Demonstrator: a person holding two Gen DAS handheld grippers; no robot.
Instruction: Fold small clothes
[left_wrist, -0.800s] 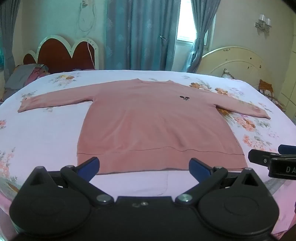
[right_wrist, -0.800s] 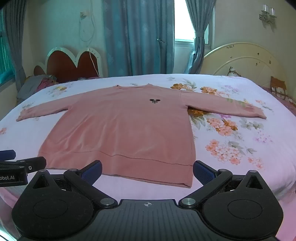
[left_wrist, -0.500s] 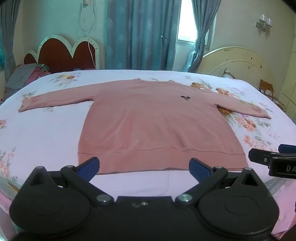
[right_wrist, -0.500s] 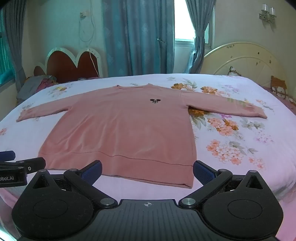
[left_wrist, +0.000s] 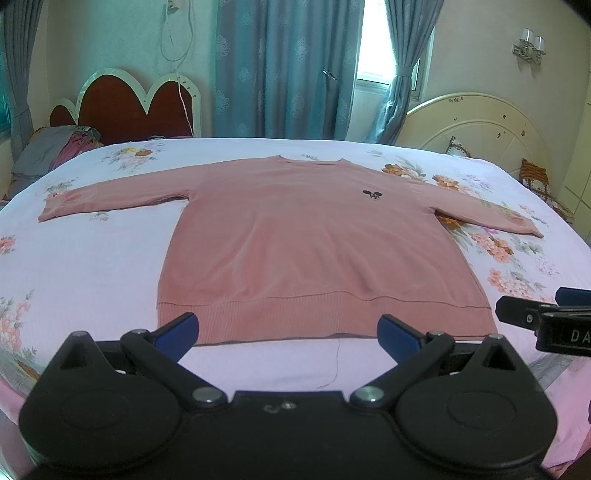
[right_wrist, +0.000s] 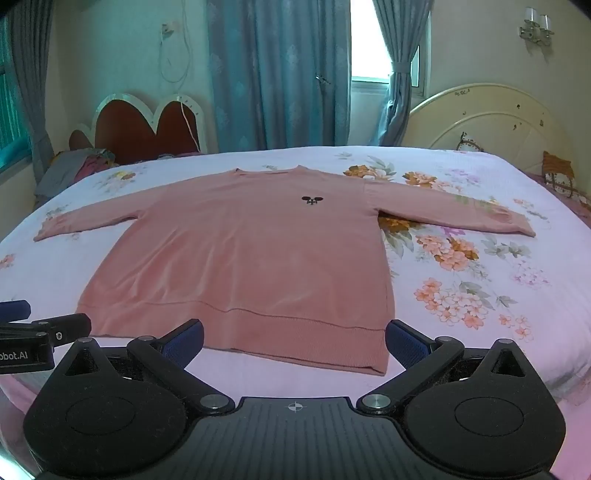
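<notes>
Both grippers, left (left_wrist: 288, 330) and right (right_wrist: 294, 338), hover with fingers spread wide and empty at the bottom of their frames, just short of the hem of the pink sweater (left_wrist: 314, 251). It lies flat mid-frame on the floral bed (right_wrist: 517, 314), sleeves out. A clean fold probably starts by pinching the two hem corners evenly (both layers together) and lifting them as one. Only the left view shows a loose thread (left_wrist: 334, 363) below the hem; the right view shows more of the flowered sheet.
</notes>
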